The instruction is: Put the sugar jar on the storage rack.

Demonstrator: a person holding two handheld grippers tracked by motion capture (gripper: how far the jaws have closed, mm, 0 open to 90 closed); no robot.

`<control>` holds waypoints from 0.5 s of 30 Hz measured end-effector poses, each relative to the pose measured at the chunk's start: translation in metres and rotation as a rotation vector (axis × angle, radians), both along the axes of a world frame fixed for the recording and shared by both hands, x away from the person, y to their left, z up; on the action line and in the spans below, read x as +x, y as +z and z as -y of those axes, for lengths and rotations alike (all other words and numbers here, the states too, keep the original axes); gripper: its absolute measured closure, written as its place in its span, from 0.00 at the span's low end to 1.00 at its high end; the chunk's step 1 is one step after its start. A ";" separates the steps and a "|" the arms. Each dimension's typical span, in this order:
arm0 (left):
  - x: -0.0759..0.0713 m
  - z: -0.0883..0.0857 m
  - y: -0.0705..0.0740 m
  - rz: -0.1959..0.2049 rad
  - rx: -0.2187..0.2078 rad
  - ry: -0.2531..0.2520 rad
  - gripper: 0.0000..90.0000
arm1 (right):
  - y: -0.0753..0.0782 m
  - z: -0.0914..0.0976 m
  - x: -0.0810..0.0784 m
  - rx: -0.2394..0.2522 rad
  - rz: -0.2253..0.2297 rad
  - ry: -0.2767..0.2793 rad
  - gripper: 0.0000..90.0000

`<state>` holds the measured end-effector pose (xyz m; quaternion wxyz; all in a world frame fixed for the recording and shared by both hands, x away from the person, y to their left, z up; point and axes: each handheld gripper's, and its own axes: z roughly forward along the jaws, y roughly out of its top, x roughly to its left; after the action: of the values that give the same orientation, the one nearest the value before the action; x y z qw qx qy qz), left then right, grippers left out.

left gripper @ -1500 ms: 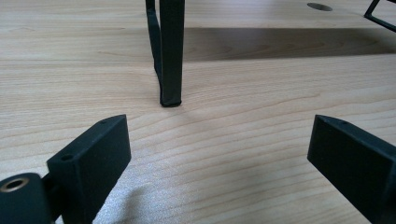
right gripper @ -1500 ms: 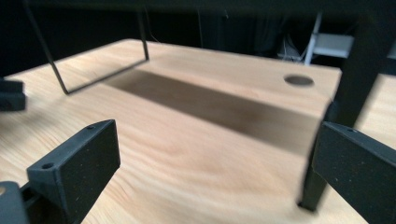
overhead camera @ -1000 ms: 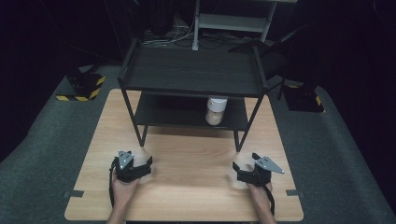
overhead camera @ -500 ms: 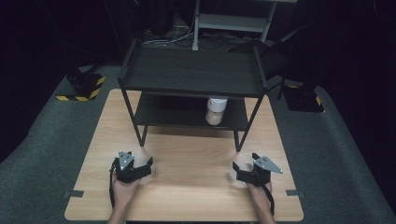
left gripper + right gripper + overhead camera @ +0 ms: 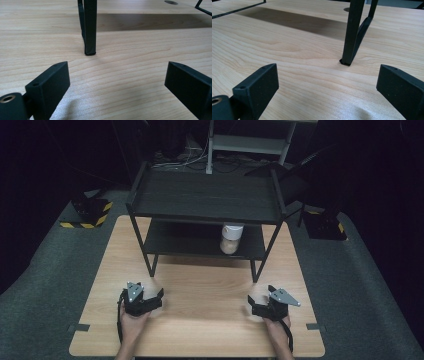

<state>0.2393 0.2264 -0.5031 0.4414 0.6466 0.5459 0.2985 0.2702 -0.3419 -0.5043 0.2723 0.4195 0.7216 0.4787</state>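
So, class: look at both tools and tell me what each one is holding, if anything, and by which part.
Nothing is held. The left tool and the right tool rest on the table with jaws wide apart and bare wood between them.

Black two-jaw grippers [image 5: 161, 296] [image 5: 254, 303], grey three-cornered plates, seemingly black trailing cables.

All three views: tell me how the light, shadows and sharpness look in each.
High view: dim, room nearly black, the table the one lit patch, soft overall. Left gripper view: bright, wood grain and rack leg sharp, the near jaws a little soft, broad shadow under the rack. Right gripper view: bright, rack leg crisp, a dark shadow band crossing the wood behind it.
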 end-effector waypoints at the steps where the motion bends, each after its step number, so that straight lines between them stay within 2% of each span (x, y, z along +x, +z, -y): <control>1: 0.000 0.000 0.000 0.000 -0.001 -0.001 0.07 | 0.000 0.000 0.000 -0.001 0.000 0.001 0.04; 11: 0.000 -0.001 0.000 0.001 -0.006 -0.005 0.07 | 0.000 0.000 -0.001 -0.001 0.003 0.000 0.05; 15: 0.001 -0.004 0.000 0.002 -0.019 -0.024 0.07 | -0.001 0.001 -0.001 0.004 0.006 0.000 0.05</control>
<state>0.2399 0.2308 -0.5029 0.4515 0.6487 0.5404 0.2887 0.2693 -0.3427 -0.5052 0.2737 0.4185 0.7198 0.4815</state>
